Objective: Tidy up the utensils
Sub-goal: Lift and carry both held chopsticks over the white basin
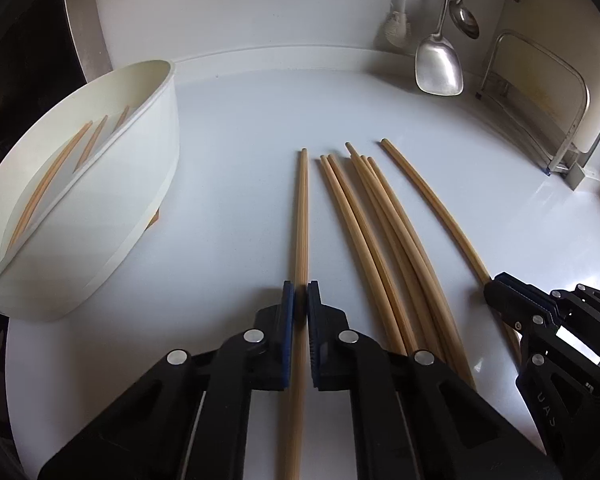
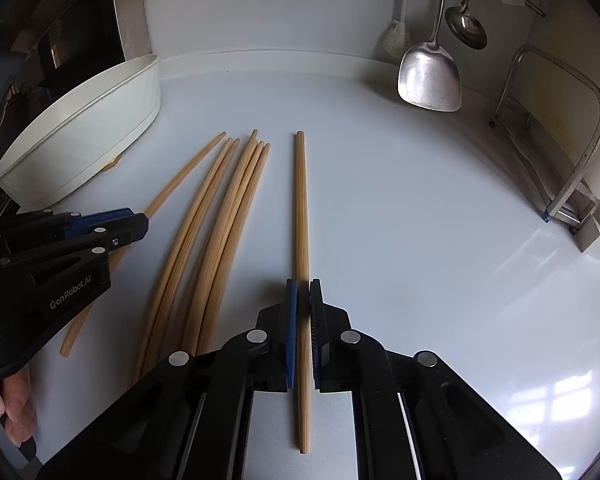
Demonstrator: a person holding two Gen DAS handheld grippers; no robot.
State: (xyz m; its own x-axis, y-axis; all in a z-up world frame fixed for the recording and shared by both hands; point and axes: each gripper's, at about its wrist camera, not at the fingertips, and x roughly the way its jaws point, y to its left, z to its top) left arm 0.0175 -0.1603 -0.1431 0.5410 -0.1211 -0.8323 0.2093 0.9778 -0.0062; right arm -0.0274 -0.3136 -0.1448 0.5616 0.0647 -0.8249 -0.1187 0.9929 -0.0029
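Observation:
In the left wrist view my left gripper (image 1: 301,292) is shut on a single wooden chopstick (image 1: 302,208) that runs straight ahead along the white counter. Several loose chopsticks (image 1: 364,220) lie fanned just to its right. At the far right my right gripper (image 1: 491,291) is shut on the outermost chopstick (image 1: 428,196). The right wrist view shows that chopstick (image 2: 301,208) pinched between the right gripper (image 2: 303,288) pads, with the bundle (image 2: 228,208) to its left and the left gripper (image 2: 142,222) beyond it. A white oval holder (image 1: 156,152) at the left contains a few chopsticks (image 1: 56,168).
A metal spatula (image 1: 438,68) and a ladle (image 1: 466,20) hang at the back right, beside a white brush (image 1: 396,28). A metal rack (image 1: 568,92) stands at the right edge. A person's hand (image 2: 12,412) grips the left tool's handle.

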